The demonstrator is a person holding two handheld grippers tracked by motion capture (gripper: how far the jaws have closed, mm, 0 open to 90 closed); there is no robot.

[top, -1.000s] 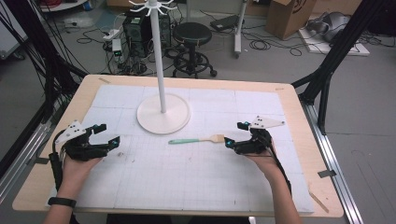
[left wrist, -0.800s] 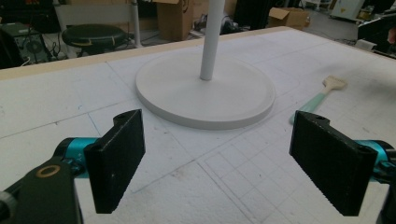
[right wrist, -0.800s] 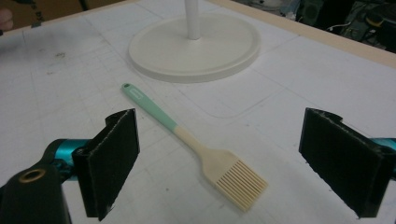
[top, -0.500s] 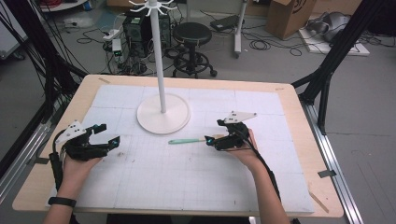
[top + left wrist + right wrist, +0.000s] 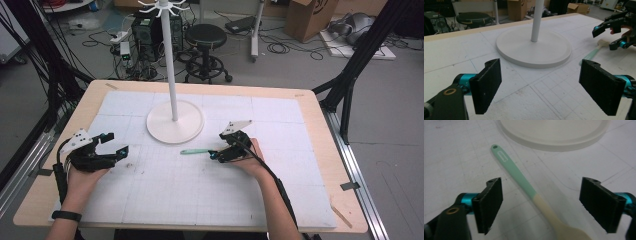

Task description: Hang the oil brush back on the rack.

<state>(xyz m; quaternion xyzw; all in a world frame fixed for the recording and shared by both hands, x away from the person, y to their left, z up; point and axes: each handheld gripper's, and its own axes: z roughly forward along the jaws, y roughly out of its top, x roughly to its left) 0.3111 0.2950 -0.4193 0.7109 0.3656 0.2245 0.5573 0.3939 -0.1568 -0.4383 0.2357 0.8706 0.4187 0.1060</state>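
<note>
Both tongs are seen apart on the white mat (image 5: 165,200). At the 9 o'clock edge the left gripper (image 5: 114,144) is held with its jaws spread wide and nothing between them. Just right of centre, the right gripper (image 5: 216,152) is set over a spatula (image 5: 524,180); its jaws have just been closing a little, yet the pads are kept clear of the handle. From between those jaws, the spatula's green end is pointed toward 9 o'clock, below the round stand base (image 5: 175,121) at 12 o'clock.
</note>
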